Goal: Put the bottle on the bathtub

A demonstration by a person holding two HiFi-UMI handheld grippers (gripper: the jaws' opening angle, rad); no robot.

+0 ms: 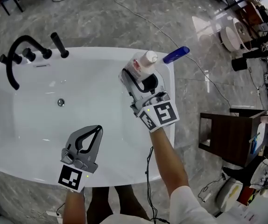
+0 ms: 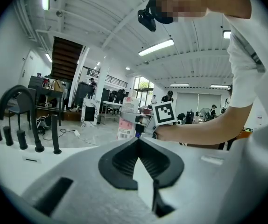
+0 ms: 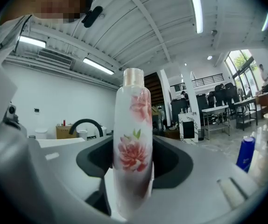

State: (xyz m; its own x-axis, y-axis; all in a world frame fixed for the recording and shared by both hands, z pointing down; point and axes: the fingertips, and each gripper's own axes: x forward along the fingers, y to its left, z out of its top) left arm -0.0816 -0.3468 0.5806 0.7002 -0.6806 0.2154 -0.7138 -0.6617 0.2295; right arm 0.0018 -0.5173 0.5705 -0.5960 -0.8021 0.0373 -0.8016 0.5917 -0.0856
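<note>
Bottle (image 3: 133, 125) upright in right tongs' (image 3: 133, 169) grip at bathtub (image 1: 101, 50) rim; left tongs (image 2: 137, 143) tip-to-tip, empty.

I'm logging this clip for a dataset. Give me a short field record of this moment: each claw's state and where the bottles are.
right claw: shut on the floral bottle, held upright
floral bottle place: at the bathtub rim, end away from the faucet; contact unclear
left claw: shut, empty, over the tub's near side
blue bottle: at the rim's corner, just beyond the floral bottle
</note>
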